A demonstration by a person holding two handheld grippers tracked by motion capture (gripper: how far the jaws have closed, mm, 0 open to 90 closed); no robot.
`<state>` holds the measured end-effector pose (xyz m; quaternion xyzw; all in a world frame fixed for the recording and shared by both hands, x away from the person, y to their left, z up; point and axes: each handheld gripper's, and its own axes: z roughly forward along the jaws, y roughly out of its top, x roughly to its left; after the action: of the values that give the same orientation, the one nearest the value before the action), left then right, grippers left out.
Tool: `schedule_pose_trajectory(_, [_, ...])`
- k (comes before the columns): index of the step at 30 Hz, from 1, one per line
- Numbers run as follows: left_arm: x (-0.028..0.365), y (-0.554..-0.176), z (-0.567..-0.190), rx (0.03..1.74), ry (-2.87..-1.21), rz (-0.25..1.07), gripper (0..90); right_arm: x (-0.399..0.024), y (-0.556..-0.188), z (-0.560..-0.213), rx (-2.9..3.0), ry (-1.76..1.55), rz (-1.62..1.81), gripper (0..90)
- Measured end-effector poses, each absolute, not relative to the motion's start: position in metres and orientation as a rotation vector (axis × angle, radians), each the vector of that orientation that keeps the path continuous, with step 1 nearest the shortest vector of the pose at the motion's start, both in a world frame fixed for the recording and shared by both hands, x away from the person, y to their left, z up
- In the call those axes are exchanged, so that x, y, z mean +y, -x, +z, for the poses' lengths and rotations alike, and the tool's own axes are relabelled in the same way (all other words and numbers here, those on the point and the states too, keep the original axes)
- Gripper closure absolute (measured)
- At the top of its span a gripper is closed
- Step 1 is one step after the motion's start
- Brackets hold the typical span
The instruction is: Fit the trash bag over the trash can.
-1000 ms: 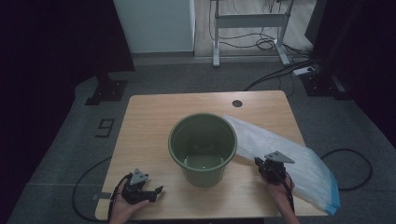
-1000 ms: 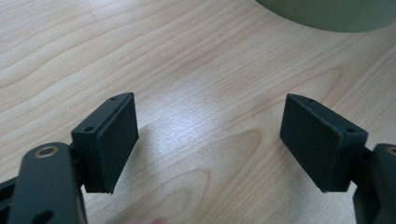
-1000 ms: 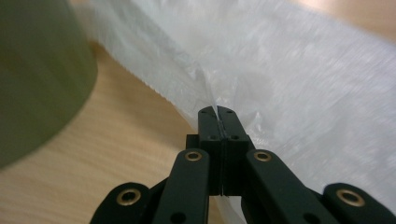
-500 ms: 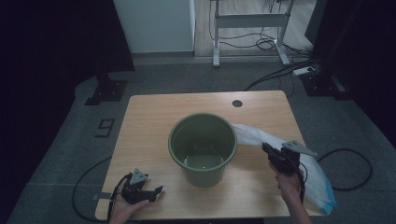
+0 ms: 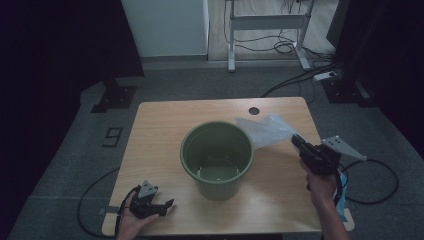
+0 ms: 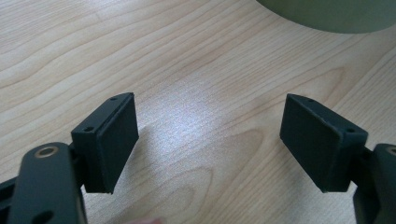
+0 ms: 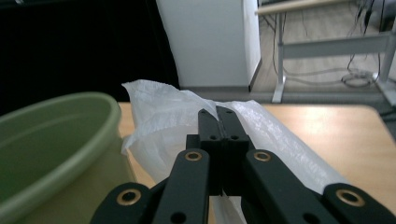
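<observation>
Near the right edge of the bench (image 5: 165, 125), the right tongs (image 5: 296, 141) are clamped on a clear bag (image 5: 265, 129), jaws pressed together with the thin plastic pinched between them. Held above the wood, the bag stretches from the tongs toward the rim of the green bucket (image 5: 217, 159), which stands at the bench's middle. At the front left corner, the left tongs (image 5: 167, 204) rest on the bench in the person's hand, jaws wide apart with bare wood between them, well apart from the bucket.

Matt plastic bucket (image 5: 216, 159), seemingly crinkled plastic bag (image 5: 265, 131).
</observation>
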<state>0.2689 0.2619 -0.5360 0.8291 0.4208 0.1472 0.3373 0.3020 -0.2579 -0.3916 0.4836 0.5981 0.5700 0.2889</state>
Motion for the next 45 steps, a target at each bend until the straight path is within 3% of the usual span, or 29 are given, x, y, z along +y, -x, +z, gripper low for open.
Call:
schedule_pose_trajectory(24, [0.261,-0.270,-0.539,1.098,-2.175,0.375,18.9,-0.245,-0.276,-0.283,1.540,-1.022,1.577,89.0])
schedule_pose_trajectory(35, [0.261,-0.270,-0.539,1.095,-2.177,0.362,18.9,-0.220,-0.254,-0.267,1.589,-0.887,1.623,89.0])
schedule_pose_trajectory(45, [0.263,-0.270,-0.540,1.100,-2.177,0.354,18.9,-0.196,-0.258,-0.277,1.659,-0.847,1.607,89.0])
